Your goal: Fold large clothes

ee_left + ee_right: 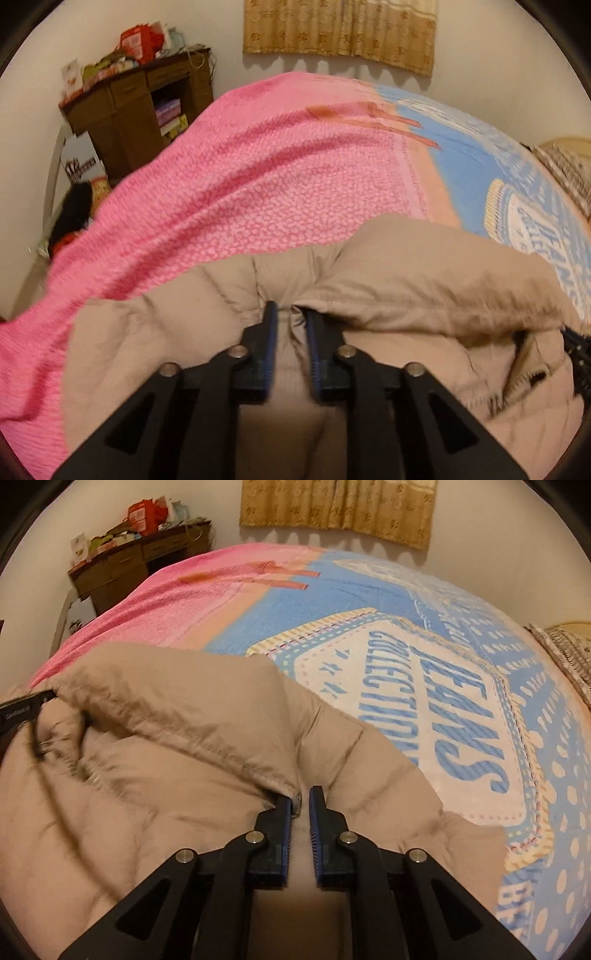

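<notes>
Both nearly closed: left hand-held gripper pinches the puffy beige quilted coat, and right hand-held gripper clamps its hem. The coat's lower part is cut off on the pink-and-blue bed cover.

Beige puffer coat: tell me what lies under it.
The beige puffer coat lies on a bedspread, pink one side, blue-printed the other. What lies directly beneath the coat is covered.

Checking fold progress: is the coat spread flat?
No. The coat lies bunched, one puffy part doubled over another; both views show humps and creases.
</notes>
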### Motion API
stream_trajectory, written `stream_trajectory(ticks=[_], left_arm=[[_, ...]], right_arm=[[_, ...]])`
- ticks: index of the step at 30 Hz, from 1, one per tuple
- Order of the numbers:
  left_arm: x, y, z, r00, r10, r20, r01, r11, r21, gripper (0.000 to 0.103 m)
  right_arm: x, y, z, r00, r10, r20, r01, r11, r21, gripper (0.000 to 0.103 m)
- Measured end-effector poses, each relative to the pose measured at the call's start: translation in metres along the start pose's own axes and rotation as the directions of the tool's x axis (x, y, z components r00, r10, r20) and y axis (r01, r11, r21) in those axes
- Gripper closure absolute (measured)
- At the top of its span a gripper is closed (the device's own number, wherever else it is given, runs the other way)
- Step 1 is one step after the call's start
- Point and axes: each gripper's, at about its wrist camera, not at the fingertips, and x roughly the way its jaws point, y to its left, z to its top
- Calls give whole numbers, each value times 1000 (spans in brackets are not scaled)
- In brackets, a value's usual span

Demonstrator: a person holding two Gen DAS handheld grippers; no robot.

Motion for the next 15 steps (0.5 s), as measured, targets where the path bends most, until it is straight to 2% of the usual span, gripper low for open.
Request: stream_trajectory(ticks=[1, 2, 3, 4, 6, 8, 10, 12, 13, 15], left_arm=[[-9, 2, -1, 1000, 4, 12, -4, 1000, 12, 65], [-20, 6, -2, 999, 20, 36, -21, 1000, 22, 46], [-34, 8, -4, 997, 38, 72, -40, 999, 25, 33], [-49, 11, -5, 993, 39, 112, -43, 999, 31, 31], [-70, 11, -1, 987, 25, 159, -33, 998, 46, 31], [-85, 7, 10, 979, 24, 204, -32, 999, 36, 31], [-93, -6, 26, 970, -1, 241, -5, 1000, 22, 31], [-82, -27, 39, 973, -2, 231, -3, 1000, 22, 31], [-77, -34, 40, 973, 4, 229, -12, 999, 32, 31], [-54, -55, 40, 974, 48, 223, -63, 996, 63, 33]], right_arm=[[-12, -5, -3, 1000, 20, 11, -20, 1000, 16, 86], [-26, -12, -5, 998, 46, 35, -47, 998, 41, 82], [-36, -16, -6, 997, 51, 54, -55, 997, 61, 73], [-46, -19, -6, 996, 53, 77, -59, 995, 80, 58], [-76, -22, 2, 981, 85, 176, -106, 988, 112, 51], [-93, -13, 20, 963, 96, 251, -131, 984, 124, 51], [-97, 1, 39, 956, 84, 281, -125, 983, 132, 52], [-81, 21, 62, 958, 101, 269, -141, 981, 131, 52], [-64, 30, 72, 965, 102, 240, -139, 980, 142, 54], [-35, 38, 78, 977, 92, 192, -129, 973, 192, 61]])
